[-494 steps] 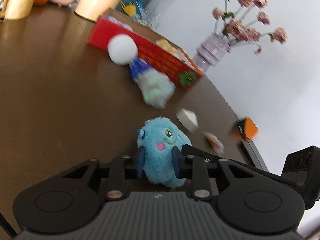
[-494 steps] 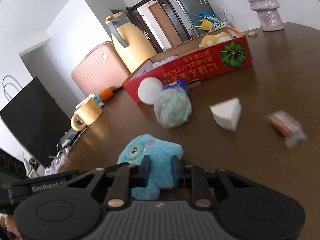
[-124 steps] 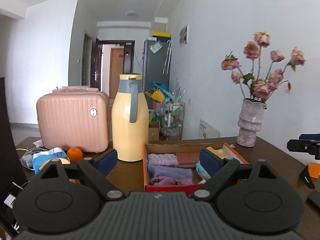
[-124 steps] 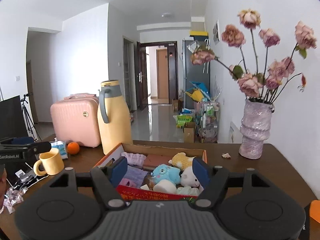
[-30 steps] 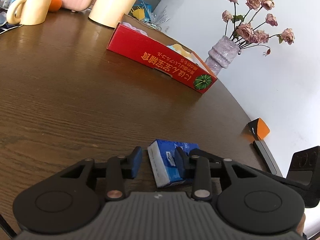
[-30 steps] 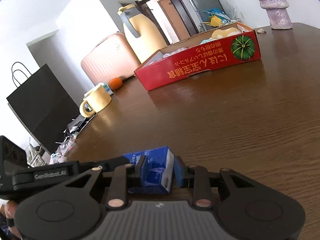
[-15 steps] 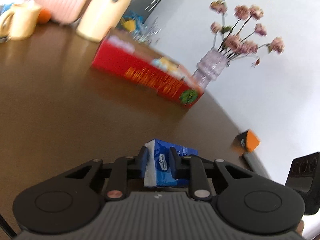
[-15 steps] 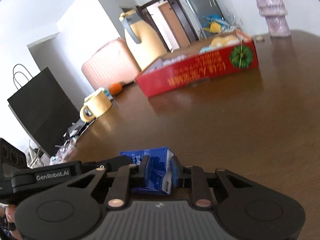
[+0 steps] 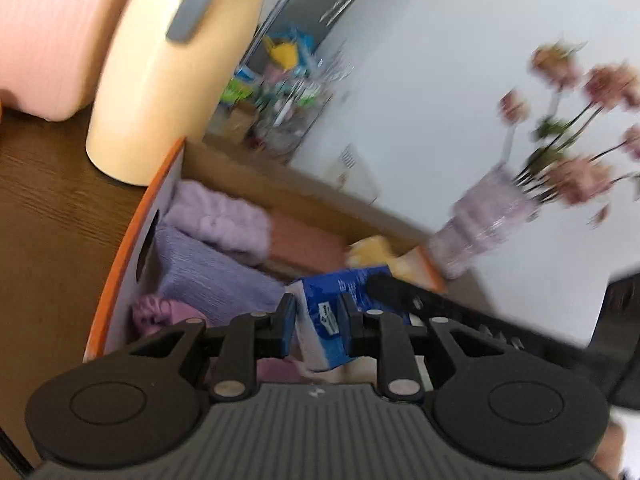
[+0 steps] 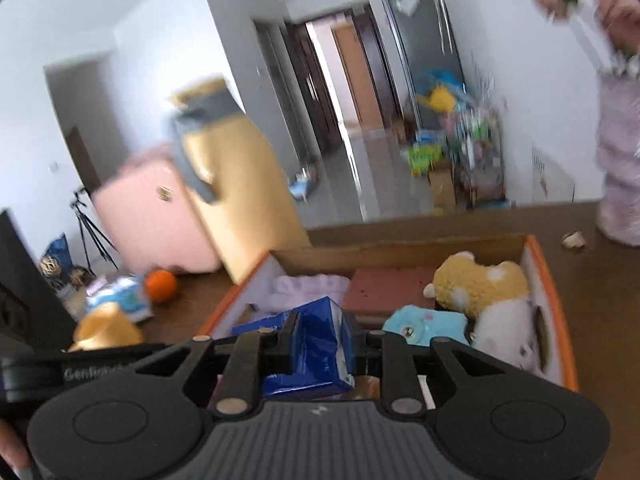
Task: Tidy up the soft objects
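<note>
A blue tissue pack [image 9: 340, 292] hangs in the air over the open red and orange cardboard box [image 9: 120, 248], held from both ends. My left gripper [image 9: 318, 316] is shut on its near end. The right gripper [image 10: 320, 336] is shut on the same tissue pack [image 10: 320, 316], and its black finger reaches in from the right in the left wrist view. Inside the box [image 10: 556, 300] lie purple folded cloths [image 9: 216, 268], a blue plush [image 10: 424, 324], a yellow plush [image 10: 476, 280] and a white plush [image 10: 504, 332]. Both views are motion-blurred.
A tall yellow jug [image 9: 176, 68] and a pink suitcase [image 9: 40, 40] stand behind the box's left end. A vase of flowers [image 9: 488, 216] stands past its right end. On the brown table at the left are an orange [image 10: 160, 285] and a yellow mug [image 10: 106, 330].
Both grippers closed tighter on the tissue pack, lifted it off the table and carried it forward. It now hangs over the box instead of lying well in front of it.
</note>
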